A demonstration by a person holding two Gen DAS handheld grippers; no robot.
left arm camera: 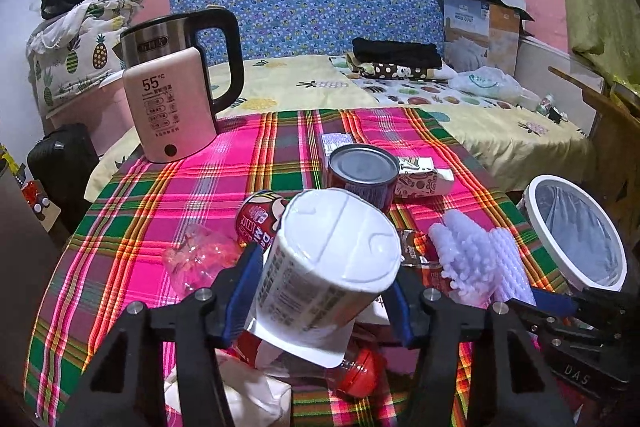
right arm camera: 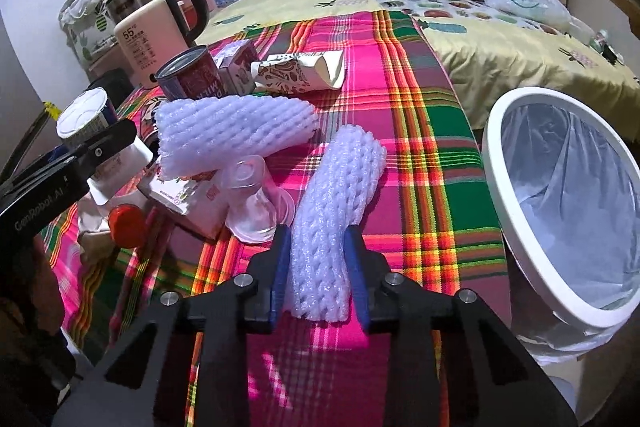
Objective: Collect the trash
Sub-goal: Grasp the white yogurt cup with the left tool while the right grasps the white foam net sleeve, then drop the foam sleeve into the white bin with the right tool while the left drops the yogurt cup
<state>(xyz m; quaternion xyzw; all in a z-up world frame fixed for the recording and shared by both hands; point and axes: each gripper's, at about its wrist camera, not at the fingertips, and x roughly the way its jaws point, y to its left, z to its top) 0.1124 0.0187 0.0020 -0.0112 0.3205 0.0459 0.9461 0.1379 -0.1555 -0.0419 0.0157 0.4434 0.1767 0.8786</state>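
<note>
My left gripper (left arm camera: 320, 291) is shut on a white paper cup (left arm camera: 328, 267), held bottom forward above the plaid cloth (left arm camera: 192, 187); the cup also shows in the right wrist view (right arm camera: 86, 119). My right gripper (right arm camera: 318, 267) is shut on a white foam net sleeve (right arm camera: 336, 203) just above the cloth. A white-rimmed trash bin (right arm camera: 560, 203) with a clear liner stands to the right; it also shows in the left wrist view (left arm camera: 576, 231). A second foam sleeve (right arm camera: 236, 131), a clear plastic cup (right arm camera: 256, 203), a red can (right arm camera: 188, 75), cartons (right arm camera: 300, 71) and a red-capped bottle (right arm camera: 128, 227) lie on the cloth.
A pink and steel kettle (left arm camera: 172, 99) stands at the far left of the cloth. Beyond is a bed with a yellow sheet (left arm camera: 304, 83), folded clothes (left arm camera: 396, 55), a plastic bag (left arm camera: 484, 83) and a cardboard box (left arm camera: 480, 23). A dark suitcase (left arm camera: 60, 163) stands at left.
</note>
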